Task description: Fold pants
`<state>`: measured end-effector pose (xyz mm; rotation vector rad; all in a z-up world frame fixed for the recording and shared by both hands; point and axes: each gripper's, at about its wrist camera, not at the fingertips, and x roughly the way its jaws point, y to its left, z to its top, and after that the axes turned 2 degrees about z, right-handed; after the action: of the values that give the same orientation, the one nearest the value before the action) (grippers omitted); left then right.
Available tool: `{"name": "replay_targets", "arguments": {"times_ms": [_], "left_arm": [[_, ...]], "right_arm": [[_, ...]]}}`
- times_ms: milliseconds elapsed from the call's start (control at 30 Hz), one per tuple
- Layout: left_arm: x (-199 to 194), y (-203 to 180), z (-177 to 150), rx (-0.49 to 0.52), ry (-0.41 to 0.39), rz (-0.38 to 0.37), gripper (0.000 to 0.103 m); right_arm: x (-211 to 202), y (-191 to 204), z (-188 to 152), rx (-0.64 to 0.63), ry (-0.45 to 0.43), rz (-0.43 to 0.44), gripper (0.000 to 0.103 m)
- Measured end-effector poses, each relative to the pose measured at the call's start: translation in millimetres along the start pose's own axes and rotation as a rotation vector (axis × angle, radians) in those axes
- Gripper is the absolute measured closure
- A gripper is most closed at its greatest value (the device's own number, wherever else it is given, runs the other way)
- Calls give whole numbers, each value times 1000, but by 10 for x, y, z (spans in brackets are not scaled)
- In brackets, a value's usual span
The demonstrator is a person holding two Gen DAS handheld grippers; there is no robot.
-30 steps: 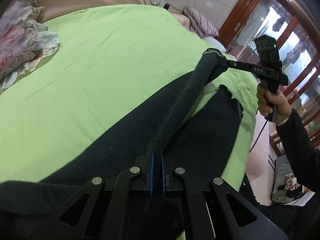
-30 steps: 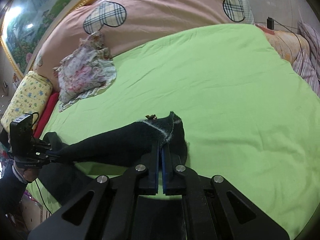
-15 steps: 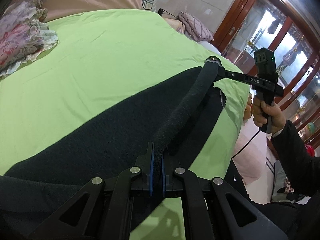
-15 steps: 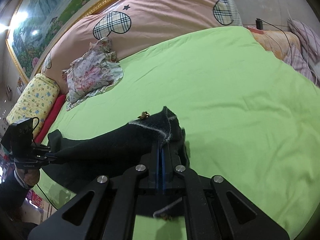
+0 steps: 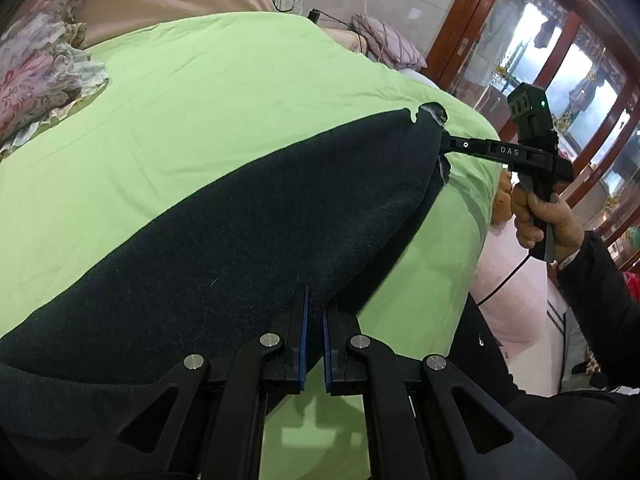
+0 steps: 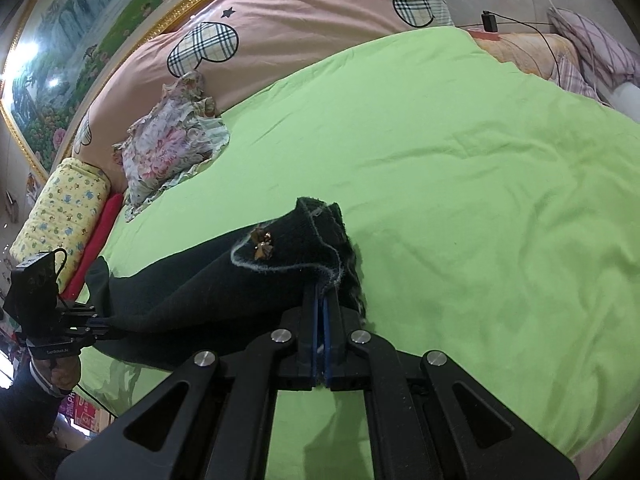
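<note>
Dark knit pants (image 5: pixel 240 240) stretch across the green bed sheet (image 5: pixel 200 88). My left gripper (image 5: pixel 314 312) is shut on one edge of the pants at the near side. My right gripper (image 6: pixel 322 300) is shut on the other end, where a small gold ornament (image 6: pixel 262 246) and pale stitching show. The right gripper also shows in the left wrist view (image 5: pixel 444 146), clamped on the far corner of the pants. The left gripper shows in the right wrist view (image 6: pixel 96 322). The pants (image 6: pixel 200 280) hang taut between the two, with the far part lying on the sheet.
A floral pillow (image 6: pixel 172 148) and a yellow bolster (image 6: pixel 60 208) lie at the head of the bed by a pink duvet (image 6: pixel 300 20). A plaid pillow (image 5: pixel 384 40) and glass cabinet doors (image 5: pixel 560 80) are past the bed's edge.
The pants have been lifted and spread from a narrow taut band into a wide sheet over the bed. Both grippers have moved forward across the sheet, still clamped on the cloth.
</note>
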<state>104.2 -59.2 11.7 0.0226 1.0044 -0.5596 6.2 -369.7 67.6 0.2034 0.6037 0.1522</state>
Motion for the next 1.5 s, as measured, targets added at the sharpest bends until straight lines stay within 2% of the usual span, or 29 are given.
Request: {"name": "replay_targets", "arguments": {"times_ms": [400,533,567,633,667,700,733,867,933,1300,1500], "left_arm": [[228,-24,78,-7,28,23,98],[218,-35,109,-1,21,37,86],[222,-51,105,-2,20,36,83],[209,-47,99,-12,16,30,67],[197,-51,87,-18,9,29,63],[178,-46,83,-27,4,35,58],[164,-33,67,-33,1,40,57],[60,49,-12,-90,-29,45,57],[-19,114,-58,-120,-46,55,57],[-537,627,-259,-282,-153,162,56],[-960,1039,-455,-364,-214,243,49]], "right_arm": [[33,-77,-215,43,23,-25,100],[-46,-44,-277,55,24,-41,96],[-78,-23,-292,52,22,-65,91],[-167,2,-322,59,7,-101,65],[-228,31,-324,58,-15,-105,44],[-296,67,-324,51,-42,-104,38],[-368,115,-318,40,-72,-100,36],[-512,364,-228,7,-146,-49,36],[-460,511,-174,-10,-144,-11,36],[160,1349,-133,-104,-49,188,36],[473,1672,-186,-137,36,263,36]]}}
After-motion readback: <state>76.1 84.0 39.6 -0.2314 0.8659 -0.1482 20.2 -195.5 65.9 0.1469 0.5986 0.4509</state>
